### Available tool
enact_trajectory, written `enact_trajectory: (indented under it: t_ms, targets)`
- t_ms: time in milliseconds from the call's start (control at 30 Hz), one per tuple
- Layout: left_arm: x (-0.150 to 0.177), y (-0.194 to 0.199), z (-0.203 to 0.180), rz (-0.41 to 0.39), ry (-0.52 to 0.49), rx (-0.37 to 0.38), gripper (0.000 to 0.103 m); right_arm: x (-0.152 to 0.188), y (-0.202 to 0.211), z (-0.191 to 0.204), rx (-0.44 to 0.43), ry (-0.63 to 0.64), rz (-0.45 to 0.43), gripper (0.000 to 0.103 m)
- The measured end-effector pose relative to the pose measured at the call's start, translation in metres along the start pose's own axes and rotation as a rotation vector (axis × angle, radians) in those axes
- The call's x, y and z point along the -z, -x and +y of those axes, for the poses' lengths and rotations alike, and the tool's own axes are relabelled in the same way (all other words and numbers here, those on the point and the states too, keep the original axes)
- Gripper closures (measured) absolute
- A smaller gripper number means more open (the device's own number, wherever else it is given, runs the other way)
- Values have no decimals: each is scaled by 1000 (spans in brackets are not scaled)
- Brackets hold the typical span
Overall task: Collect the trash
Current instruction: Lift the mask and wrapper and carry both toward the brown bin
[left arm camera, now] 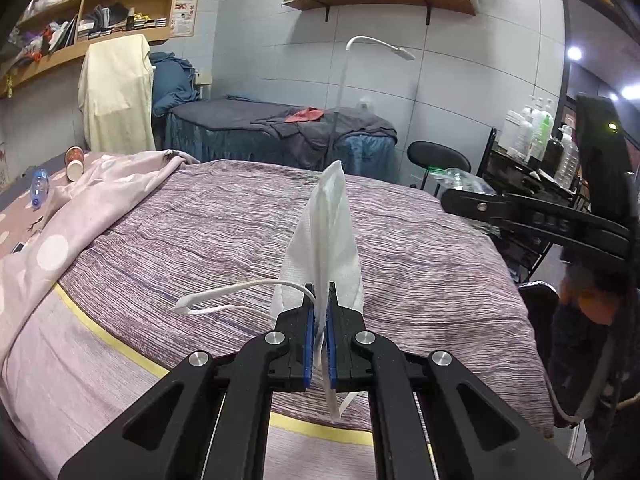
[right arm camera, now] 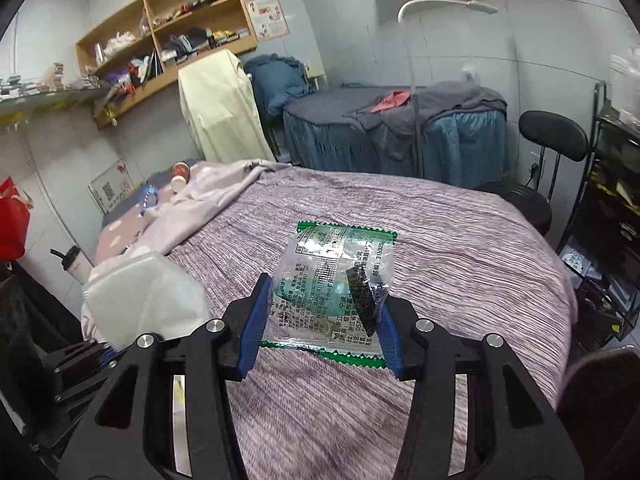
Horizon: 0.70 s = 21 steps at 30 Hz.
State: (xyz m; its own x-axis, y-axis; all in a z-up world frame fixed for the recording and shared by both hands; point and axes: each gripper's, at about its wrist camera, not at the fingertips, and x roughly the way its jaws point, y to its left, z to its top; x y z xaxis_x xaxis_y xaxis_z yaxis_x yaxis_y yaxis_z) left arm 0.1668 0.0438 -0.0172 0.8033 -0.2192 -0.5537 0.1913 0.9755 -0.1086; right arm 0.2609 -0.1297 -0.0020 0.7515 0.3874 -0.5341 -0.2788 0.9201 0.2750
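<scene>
Left gripper (left arm camera: 320, 312) up close, blue pads pinched tight on one white face mask (left arm camera: 324, 240), which stands upright from the jaws with its ear loops trailing off to the left. Right gripper (right arm camera: 320, 312) has its fingers about half apart and pressed against both sides of one clear plastic wrapper (right arm camera: 340, 280) with green zigzag edges and printed text; the wrapper sits up off the bed between the pads. From the right wrist view the mask and left gripper show just to the left of it.

Both hang over a bed (left arm camera: 200, 232) covered in a purple striped spread, with a yellow band crossing near its front edge. Toward the bed's far left corner lies a bunched pink polka-dot blanket (left arm camera: 100, 200), and there, count them: two paper cups (left arm camera: 75, 162) on their sides and one blue-capped plastic bottle (left arm camera: 39, 188) lying flat.

Past the bed's far edge, a second bed (right arm camera: 392, 120) in dark grey with a blue skirt, a red cloth on top, and a white gooseneck lamp (right arm camera: 444, 4) rising in front of it. A black stool (right arm camera: 554, 136) stands at the right, a black rack of bottles (left arm camera: 532, 132) beyond, wooden shelves (right arm camera: 168, 40) cluttered on the tiled wall.
</scene>
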Motion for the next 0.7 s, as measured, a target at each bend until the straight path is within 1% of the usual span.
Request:
enact_trajectory:
  t_ms: [67, 200, 300, 433, 533, 700]
  targets:
    - [2, 5, -9, -7, -3, 11, 97, 7, 25, -7, 8, -11, -32, 54]
    - [5, 12, -29, -8, -18, 42, 97, 26, 65, -24, 45, -33, -67, 54]
    - [8, 14, -45, 0, -27, 81, 97, 43, 91, -44, 79, -68, -83, 54]
    - [12, 14, -70, 10, -59, 121, 97, 69, 124, -76, 147, -133, -96, 54]
    - [15, 13, -89, 18, -87, 153, 97, 87, 142, -101, 196, -183, -96, 54]
    - [19, 12, -112, 28, -121, 185, 97, 113, 158, -134, 275, -244, -85, 53]
